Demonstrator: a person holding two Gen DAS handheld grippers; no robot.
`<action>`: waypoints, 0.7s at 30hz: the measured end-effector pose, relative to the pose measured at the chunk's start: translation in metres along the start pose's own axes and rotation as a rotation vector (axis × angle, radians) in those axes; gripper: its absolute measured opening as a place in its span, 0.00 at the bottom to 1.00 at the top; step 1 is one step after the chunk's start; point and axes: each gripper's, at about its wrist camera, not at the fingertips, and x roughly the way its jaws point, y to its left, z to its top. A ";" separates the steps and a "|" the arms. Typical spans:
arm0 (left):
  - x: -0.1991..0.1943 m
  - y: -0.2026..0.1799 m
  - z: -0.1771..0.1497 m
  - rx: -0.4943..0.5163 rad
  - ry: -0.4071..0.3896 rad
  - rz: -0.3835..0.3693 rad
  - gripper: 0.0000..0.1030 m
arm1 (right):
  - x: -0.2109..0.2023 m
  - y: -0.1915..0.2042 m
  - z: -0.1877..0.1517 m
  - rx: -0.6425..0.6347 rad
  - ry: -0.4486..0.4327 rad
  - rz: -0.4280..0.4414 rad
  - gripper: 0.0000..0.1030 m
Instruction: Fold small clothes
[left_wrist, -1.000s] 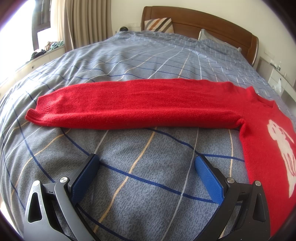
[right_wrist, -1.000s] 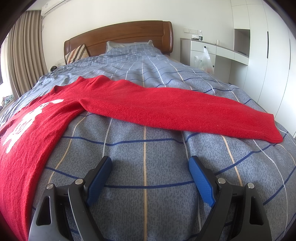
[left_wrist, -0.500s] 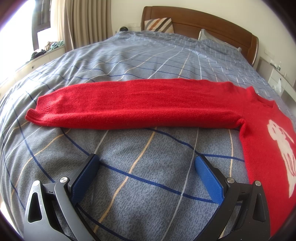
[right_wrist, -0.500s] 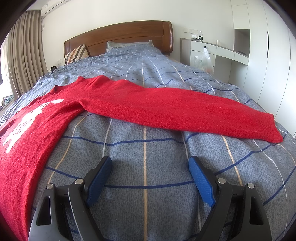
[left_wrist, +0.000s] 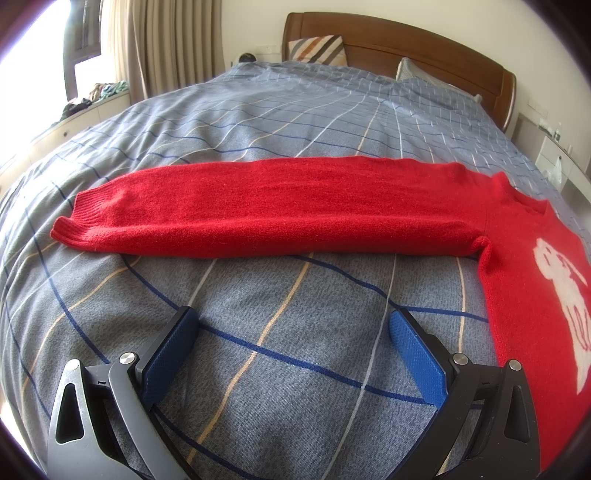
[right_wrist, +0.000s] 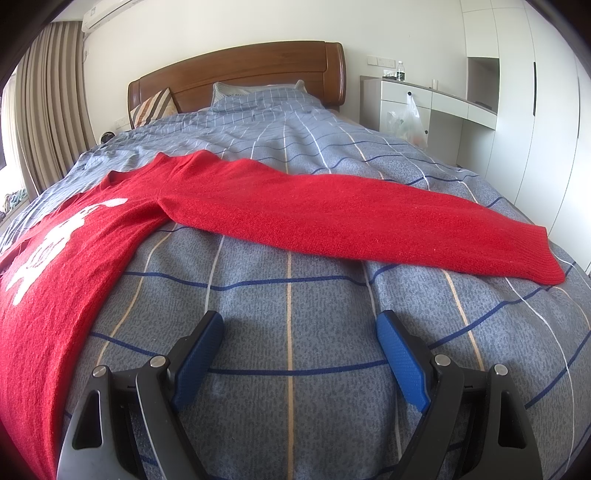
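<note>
- Both hand-held grippers sit nearest the cameras: the left hand-held gripper (left_wrist: 293, 325) has its blue pads (left_wrist: 415, 356) spread wide apart, gripping nothing, over bare duvet.
- Likewise the right hand-held gripper (right_wrist: 299, 328) has its blue pads (right_wrist: 400, 360) wide apart with only checked fabric between them.
- Under each one lies the grey-blue checked duvet (left_wrist: 280, 369), crossed by dark blue, tan and white lines, covering the bed.
- Just beyond the left hand-held gripper, the red sweater (left_wrist: 517, 295) lies flat on the duvet, face up; its body runs along the right edge of the left wrist view, with a white figure (left_wrist: 565, 291) knitted on the chest.
- One sleeve (left_wrist: 258, 210) stretches straight out to the left, its ribbed cuff (left_wrist: 75, 221) at the far left end.
- In the right wrist view the same sweater (right_wrist: 55, 277) fills the left side, and the other sleeve (right_wrist: 351, 225) reaches out to the right, slanting nearer toward its cuff (right_wrist: 543, 258).
- Neither hand-held gripper touches the sweater; each sleeve lies a little past the fingertips.
- Farther off, a striped cushion (left_wrist: 317, 48) and a checked pillow (right_wrist: 258, 96) lean at the wooden headboard (right_wrist: 240, 70).
- Beige curtains (left_wrist: 173, 44) hang at the far left, and a white desk unit (right_wrist: 424, 99) with a plastic bag (right_wrist: 408, 122) stands at the far right.
</note>
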 end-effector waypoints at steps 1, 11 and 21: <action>0.000 0.000 0.000 0.000 0.000 0.000 1.00 | 0.000 0.000 0.000 0.000 0.000 0.000 0.82; 0.000 0.000 0.000 0.000 0.000 0.000 1.00 | 0.000 0.000 0.000 -0.002 0.003 -0.005 0.82; 0.001 0.000 0.001 0.005 0.007 0.003 1.00 | -0.045 -0.046 0.003 0.195 0.086 0.172 0.82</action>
